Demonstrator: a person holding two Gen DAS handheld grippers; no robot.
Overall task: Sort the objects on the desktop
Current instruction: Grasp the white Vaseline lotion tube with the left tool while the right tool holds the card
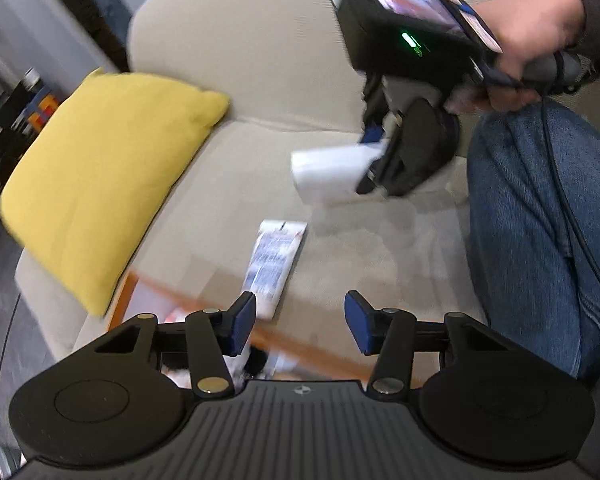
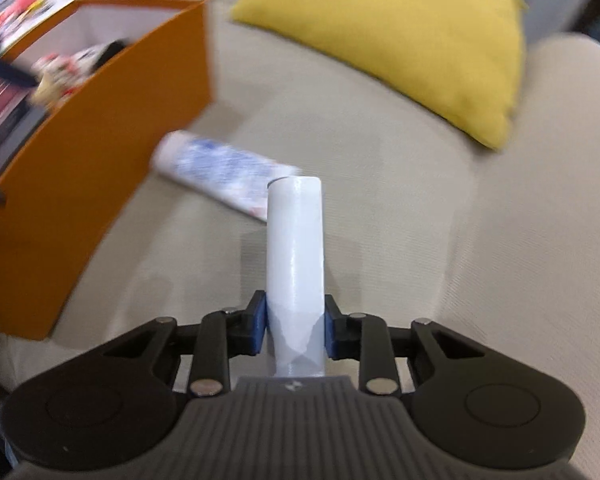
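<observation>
**Right gripper carries a white tube over the sofa**

Right gripper (image 2: 295,330) of mine is clamped on a plain white tube (image 2: 296,256), pads pressed against its lower end, the tube pointing straight out ahead. My left gripper (image 1: 300,322) has its jaws spread wide with nothing between them.

Under both stretches the beige sofa (image 2: 420,240), with a yellow cushion (image 2: 400,36) leaning at its back. An orange box (image 2: 100,152) sits at the seat's edge; blurred items fill it, and I cannot identify them. A blue-and-white printed tube (image 2: 220,168) lies flat on the seat, just beside the box.
</observation>
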